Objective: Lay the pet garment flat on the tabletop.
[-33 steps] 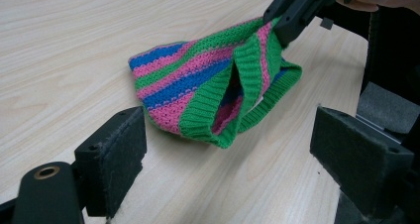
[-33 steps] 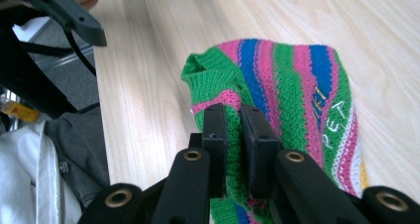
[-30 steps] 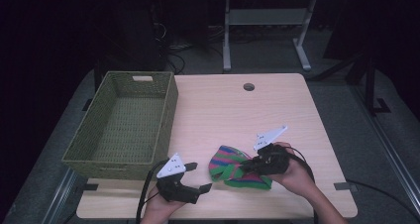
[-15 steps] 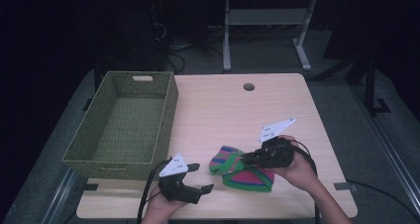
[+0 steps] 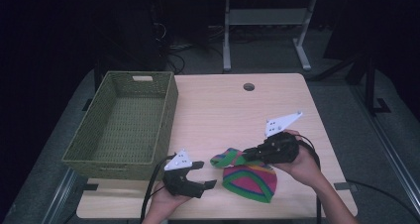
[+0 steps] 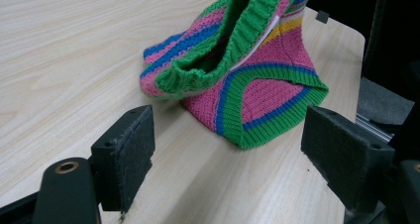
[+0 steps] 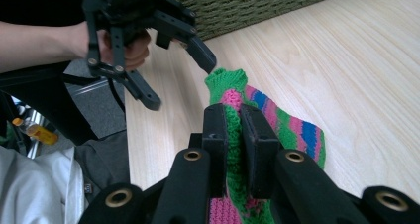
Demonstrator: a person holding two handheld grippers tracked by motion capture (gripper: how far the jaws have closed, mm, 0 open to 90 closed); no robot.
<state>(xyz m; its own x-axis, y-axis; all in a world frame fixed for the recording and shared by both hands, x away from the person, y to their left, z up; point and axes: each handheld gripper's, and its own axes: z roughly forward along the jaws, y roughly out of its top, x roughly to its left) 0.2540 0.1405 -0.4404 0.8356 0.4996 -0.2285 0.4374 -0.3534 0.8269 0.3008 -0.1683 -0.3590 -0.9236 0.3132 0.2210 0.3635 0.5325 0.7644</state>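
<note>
A knitted hat (image 5: 250,182) striped in pink, green, blue and yellow lies at the table's front edge. My right gripper (image 5: 246,156) is shut on its green ribbed rim (image 7: 229,83) and holds that edge up off the wood, while the rest of the hat rests on the table. My left gripper (image 5: 205,174) is open just left of the hat. Its jaws have just been closing a little, with nothing between them. In the left gripper view the hat (image 6: 257,85) sits ahead of the pads (image 6: 126,149). The right gripper view has the left gripper (image 7: 182,83) beyond the hat.
A green woven basket (image 5: 171,110) stands empty on the table's left half, with its wall (image 7: 257,6) close behind the left gripper. The light wooden table (image 5: 237,110) has a round cable hole (image 5: 248,86) near the back edge. Dark floor and desk legs lie beyond.
My right gripper has risen and drawn slightly right with the hat's rim, which pulls the hat open and upward. The left gripper has stayed almost in place.
</note>
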